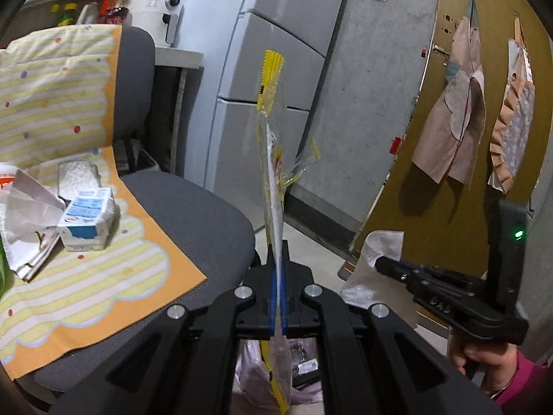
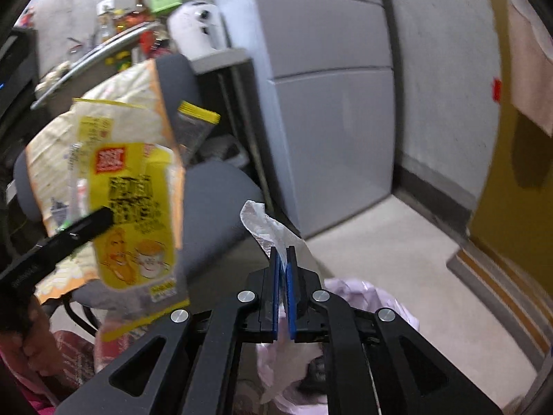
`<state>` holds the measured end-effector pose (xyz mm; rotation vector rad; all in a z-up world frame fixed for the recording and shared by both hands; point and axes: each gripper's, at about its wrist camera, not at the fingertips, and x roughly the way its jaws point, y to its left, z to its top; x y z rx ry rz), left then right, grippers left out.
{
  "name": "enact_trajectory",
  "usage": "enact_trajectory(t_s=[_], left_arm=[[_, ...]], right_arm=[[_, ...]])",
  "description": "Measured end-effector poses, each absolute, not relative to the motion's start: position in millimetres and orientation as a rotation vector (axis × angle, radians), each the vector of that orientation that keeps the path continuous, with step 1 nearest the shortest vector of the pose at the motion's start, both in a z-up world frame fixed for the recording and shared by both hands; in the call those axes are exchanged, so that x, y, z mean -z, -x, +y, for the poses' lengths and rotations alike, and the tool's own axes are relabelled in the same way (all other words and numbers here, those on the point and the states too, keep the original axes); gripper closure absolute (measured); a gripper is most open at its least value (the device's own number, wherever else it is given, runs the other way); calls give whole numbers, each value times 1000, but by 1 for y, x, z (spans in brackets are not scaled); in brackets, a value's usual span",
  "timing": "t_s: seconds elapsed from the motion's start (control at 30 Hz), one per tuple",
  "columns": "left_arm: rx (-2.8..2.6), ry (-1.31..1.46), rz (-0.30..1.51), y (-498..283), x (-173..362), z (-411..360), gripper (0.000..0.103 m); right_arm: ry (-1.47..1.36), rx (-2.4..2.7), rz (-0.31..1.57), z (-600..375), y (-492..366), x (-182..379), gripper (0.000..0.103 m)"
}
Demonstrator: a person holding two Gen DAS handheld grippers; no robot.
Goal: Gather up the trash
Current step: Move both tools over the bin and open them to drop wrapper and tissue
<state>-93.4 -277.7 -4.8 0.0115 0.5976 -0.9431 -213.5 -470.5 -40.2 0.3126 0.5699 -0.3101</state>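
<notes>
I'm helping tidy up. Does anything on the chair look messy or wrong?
Yes. A squashed milk carton lies tipped on its side beside crumpled paper on the striped cloth covering the chair.

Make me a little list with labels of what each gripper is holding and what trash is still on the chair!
left gripper: shut on the yellow wrapper, seen edge-on, standing up
right gripper: shut on the edge of the plastic bag
bag position: hangs below both grippers, open mouth facing up
chair: grey, draped with a striped cloth
still on chair: small blue and white carton, crumpled paper
behind: grey fridge, yellow door
</notes>
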Motion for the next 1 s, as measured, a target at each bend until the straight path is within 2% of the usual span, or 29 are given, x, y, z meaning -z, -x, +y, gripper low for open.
enact_trajectory(t_s=[0.13, 0.2, 0.23, 0.43, 1.0], left_arm=[[933, -15, 612, 92, 8, -280, 103], [931, -19, 622, 93, 9, -281, 103], [931, -20, 627, 92, 10, -281, 103], [938, -18, 652, 91, 15, -287, 103], [1117, -109, 706, 113, 47, -364, 103]], right_arm=[[-353, 338, 616, -484, 208, 63, 94], [-371, 349, 638, -490, 207, 75, 74], [-388, 358, 650, -494, 207, 83, 71], [-456, 381, 661, -512, 216, 100, 70], [-384, 435, 465, -527, 255, 29, 66]])
